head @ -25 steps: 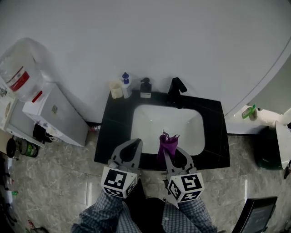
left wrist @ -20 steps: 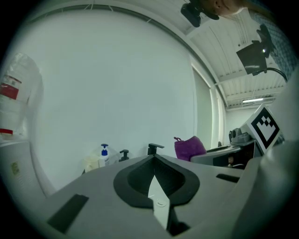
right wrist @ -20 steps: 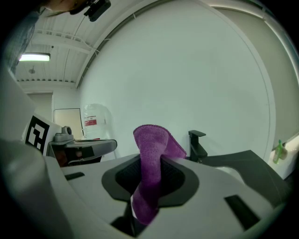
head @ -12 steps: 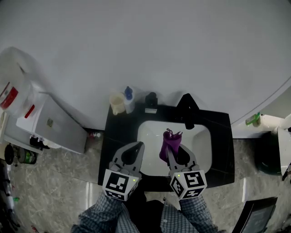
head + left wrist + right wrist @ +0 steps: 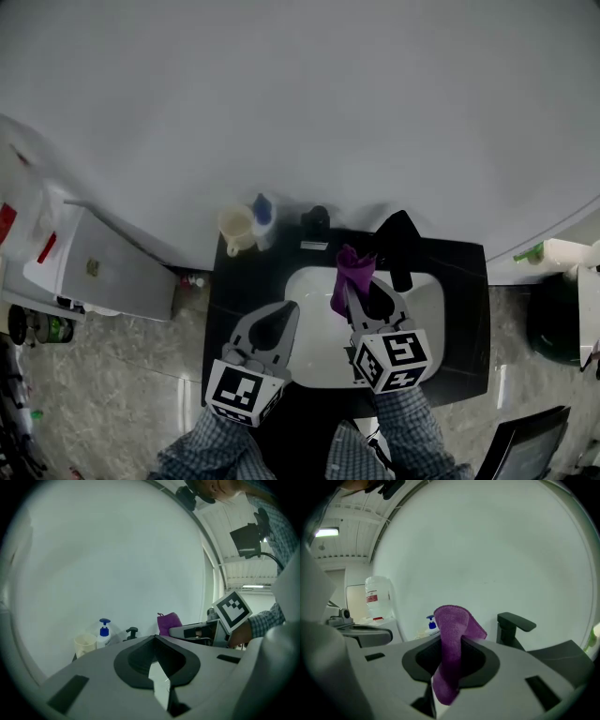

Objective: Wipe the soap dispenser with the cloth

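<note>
Two pump bottles stand at the back of the black counter (image 5: 242,300): a black soap dispenser (image 5: 316,227) and a white one with a blue pump (image 5: 263,216). My right gripper (image 5: 350,287) hangs over the white basin (image 5: 319,352), shut on a purple cloth (image 5: 352,270) that sticks up just short of the black dispenser. The cloth (image 5: 452,648) fills the middle of the right gripper view, with the blue pump (image 5: 431,624) behind it. My left gripper (image 5: 290,307) is shut and holds nothing, above the basin's left rim. From it I see both pumps (image 5: 104,633) (image 5: 132,632).
A black faucet (image 5: 398,246) stands right of the cloth at the basin's back edge. A cream cup (image 5: 235,229) sits left of the blue pump bottle. A white cabinet (image 5: 101,267) stands to the left on the floor, a dark bin (image 5: 561,328) to the right.
My right gripper has carried the purple cloth forward over the basin, toward the black dispenser and faucet. The left gripper has followed a little and stays shut.
</note>
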Action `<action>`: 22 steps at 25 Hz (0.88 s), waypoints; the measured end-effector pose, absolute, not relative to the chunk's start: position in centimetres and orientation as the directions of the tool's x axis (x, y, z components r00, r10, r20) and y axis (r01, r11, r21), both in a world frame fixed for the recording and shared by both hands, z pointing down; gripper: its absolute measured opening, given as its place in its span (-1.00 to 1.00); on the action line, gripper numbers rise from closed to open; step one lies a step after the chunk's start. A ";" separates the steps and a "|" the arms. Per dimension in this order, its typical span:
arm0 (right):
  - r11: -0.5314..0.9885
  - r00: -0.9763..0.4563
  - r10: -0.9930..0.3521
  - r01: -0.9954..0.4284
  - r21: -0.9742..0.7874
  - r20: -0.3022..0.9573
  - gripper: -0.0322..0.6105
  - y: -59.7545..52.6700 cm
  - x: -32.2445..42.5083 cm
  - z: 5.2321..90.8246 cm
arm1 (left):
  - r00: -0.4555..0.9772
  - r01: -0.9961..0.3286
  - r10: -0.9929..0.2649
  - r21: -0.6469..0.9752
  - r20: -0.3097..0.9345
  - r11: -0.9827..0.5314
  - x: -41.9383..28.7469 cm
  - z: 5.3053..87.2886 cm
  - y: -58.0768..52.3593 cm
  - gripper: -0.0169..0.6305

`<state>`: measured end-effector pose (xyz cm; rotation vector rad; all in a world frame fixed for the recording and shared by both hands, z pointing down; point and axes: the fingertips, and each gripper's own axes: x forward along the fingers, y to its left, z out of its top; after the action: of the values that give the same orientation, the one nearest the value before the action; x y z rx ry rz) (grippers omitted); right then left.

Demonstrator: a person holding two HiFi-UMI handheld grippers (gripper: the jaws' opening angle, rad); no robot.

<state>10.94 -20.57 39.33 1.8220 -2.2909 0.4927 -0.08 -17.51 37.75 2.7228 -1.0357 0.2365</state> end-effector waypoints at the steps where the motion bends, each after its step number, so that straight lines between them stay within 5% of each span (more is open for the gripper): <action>1: 0.203 -0.241 -0.910 -0.968 -0.145 0.337 -0.62 -21.4 11.2 39.4 | 0.735 -0.675 -0.639 0.153 0.228 -0.722 0.0 38.0 -17.9 -0.91; 22: 0.276 -0.326 -0.874 -0.943 -0.183 0.361 -0.62 -33.9 11.0 42.5 | 0.637 -0.768 -0.712 0.165 0.297 -0.619 -1.6 41.3 -21.0 -0.91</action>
<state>10.97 -33.89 42.55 1.6985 -2.3522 0.5447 -1.60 -20.96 41.30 2.5835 -1.1965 0.2940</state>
